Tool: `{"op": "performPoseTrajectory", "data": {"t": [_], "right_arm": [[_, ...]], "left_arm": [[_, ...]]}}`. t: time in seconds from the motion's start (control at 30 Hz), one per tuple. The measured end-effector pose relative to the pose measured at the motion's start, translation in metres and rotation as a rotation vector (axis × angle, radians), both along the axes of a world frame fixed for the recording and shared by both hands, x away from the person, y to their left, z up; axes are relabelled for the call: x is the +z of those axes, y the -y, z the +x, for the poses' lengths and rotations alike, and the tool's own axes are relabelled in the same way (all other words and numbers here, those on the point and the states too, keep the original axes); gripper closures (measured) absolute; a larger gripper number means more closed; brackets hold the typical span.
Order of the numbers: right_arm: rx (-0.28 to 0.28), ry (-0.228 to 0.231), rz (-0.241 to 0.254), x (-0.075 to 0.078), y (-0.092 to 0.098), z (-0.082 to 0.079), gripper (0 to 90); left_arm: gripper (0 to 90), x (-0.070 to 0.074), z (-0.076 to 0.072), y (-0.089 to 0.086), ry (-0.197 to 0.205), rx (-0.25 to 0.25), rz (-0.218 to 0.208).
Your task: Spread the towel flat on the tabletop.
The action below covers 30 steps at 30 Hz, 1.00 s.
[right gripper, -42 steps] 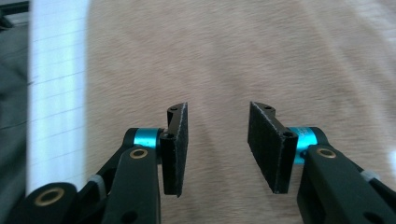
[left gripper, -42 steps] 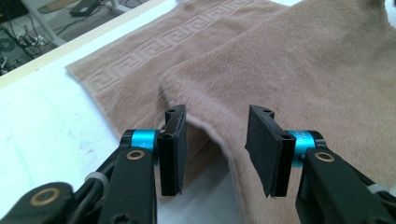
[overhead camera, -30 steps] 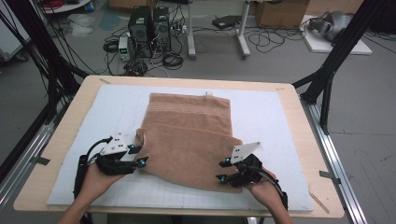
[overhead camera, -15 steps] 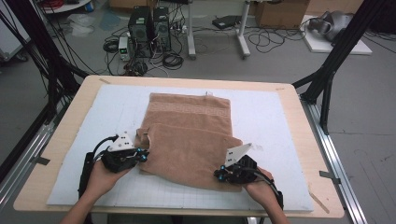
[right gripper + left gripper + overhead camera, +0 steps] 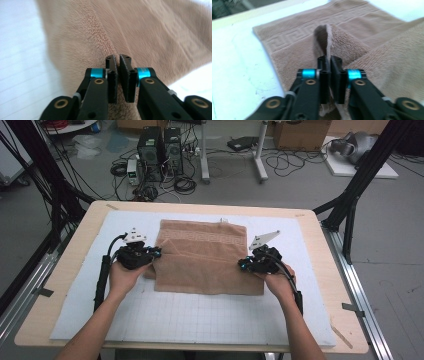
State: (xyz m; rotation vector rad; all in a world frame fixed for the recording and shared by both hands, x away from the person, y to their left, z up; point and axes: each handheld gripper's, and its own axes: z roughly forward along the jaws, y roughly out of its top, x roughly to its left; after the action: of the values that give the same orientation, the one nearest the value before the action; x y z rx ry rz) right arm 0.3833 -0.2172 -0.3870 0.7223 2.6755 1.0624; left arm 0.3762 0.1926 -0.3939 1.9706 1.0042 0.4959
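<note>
**Towel Pinched at Both Sides, Mid-Fold**

Now clamped on the towel (image 5: 207,257): left gripper (image 5: 154,253) at the towel's left edge, right gripper (image 5: 243,265) at its right edge, each with jaws drawn narrow and a ridge of terry cloth squeezed between the pads. Seen close in the left gripper view, a raised pleat of towel (image 5: 329,42) standing up out of the pinch; in the right gripper view, cloth (image 5: 110,37) bunched up to the closed jaws in the same way. Both jaws just closing over the last moments, with fabric between them.

Spread on the white mat (image 5: 310,285) of the worktop (image 5: 70,265), towel lying with its patterned border toward the far edge and its near hem toward the person. Near half apparently doubled over already, the grippers flanking the towel roughly level with one another.

Likely next: carrying both pinched sides away from the person, toward the border strip. Fold line running left to right across the towel, so equal travel needed from both hands; neither nearer than the other. Uneven pull risks a skewed edge.
</note>
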Motion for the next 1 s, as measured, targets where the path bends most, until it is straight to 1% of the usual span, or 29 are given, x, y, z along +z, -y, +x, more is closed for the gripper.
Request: {"op": "performPoseTrajectory", "data": {"t": [0.03, 0.07, 0.1, 0.13, 0.17, 0.2, 0.23, 0.3, 0.37, 0.4, 0.47, 0.53, 0.57, 0.63, 0.7, 0.8, 0.87, 0.9, 1.0], "right_arm": [[-0.012, -0.018, -0.011, -0.005, -0.001, 0.004, 80.3], [-0.024, -0.027, -0.016, -0.008, -0.002, 0.006, 77.0], [-0.033, -0.022, -0.018, -0.009, -0.002, 0.006, 76.2], [-0.029, -0.007, -0.008, -0.006, -0.001, 0.004, 75.3], [-0.025, 0.013, -0.004, -0.002, 0.000, 0.001, 73.6], [-0.021, 0.035, 0.006, 0.002, 0.001, -0.003, 73.0], [-0.013, 0.047, 0.023, 0.007, 0.003, -0.007, 71.6], [0.007, 0.057, 0.049, 0.013, 0.007, -0.014, 69.8], [0.031, 0.062, 0.041, 0.017, 0.010, -0.024, 68.7], [0.045, 0.073, 0.038, 0.018, 0.012, -0.029, 68.5], [0.065, 0.081, 0.035, 0.017, 0.013, -0.037, 68.2], [0.075, 0.084, 0.017, 0.013, 0.015, -0.043, 67.9], [0.079, 0.082, 0.014, 0.011, 0.015, -0.044, 67.5], [0.073, 0.062, 0.019, 0.003, 0.017, -0.045, 66.5], [0.062, 0.048, 0.021, -0.004, 0.018, -0.043, 65.7], [0.048, 0.021, 0.023, -0.014, 0.016, -0.039, 63.2], [0.044, 0.019, 0.021, -0.020, 0.013, -0.036, 62.4], [0.042, 0.011, 0.019, -0.021, 0.012, -0.036, 62.3], [0.032, -0.003, 0.022, -0.027, 0.010, -0.032, 62.5]], "left_arm": [[74.8, -0.002, 0.002, 0.000, -0.009, 0.007, 0.009], [70.2, -0.002, 0.002, -0.001, -0.021, 0.018, 0.008], [65.9, -0.002, 0.002, -0.004, -0.023, 0.021, 0.017], [62.8, 0.000, 0.000, -0.006, -0.019, 0.017, 0.025], [61.6, 0.002, -0.002, -0.009, -0.014, 0.014, 0.022], [60.4, 0.005, -0.004, -0.012, -0.007, 0.011, 0.008], [58.8, 0.007, -0.006, -0.015, -0.002, 0.010, 0.003], [58.4, 0.013, -0.013, -0.020, 0.017, 0.001, -0.001], [58.3, 0.018, -0.020, -0.025, 0.030, -0.009, 0.008], [58.3, 0.020, -0.025, -0.026, 0.035, -0.018, 0.003], [58.6, 0.023, -0.035, -0.024, 0.052, -0.050, -0.006], [59.8, 0.023, -0.044, -0.020, 0.059, -0.087, 0.003], [60.1, 0.021, -0.050, -0.015, 0.064, -0.115, 0.014], [63.4, 0.016, -0.054, -0.007, 0.053, -0.158, 0.043], [63.9, 0.010, -0.054, 0.001, 0.043, -0.180, 0.045], [63.9, -0.003, -0.047, 0.012, 0.013, -0.193, 0.079], [63.7, -0.012, -0.041, 0.018, -0.016, -0.191, 0.084], [63.7, -0.017, -0.037, 0.021, -0.027, -0.187, 0.091], [63.7, -0.031, -0.028, 0.033, -0.065, -0.183, 0.149]]}}
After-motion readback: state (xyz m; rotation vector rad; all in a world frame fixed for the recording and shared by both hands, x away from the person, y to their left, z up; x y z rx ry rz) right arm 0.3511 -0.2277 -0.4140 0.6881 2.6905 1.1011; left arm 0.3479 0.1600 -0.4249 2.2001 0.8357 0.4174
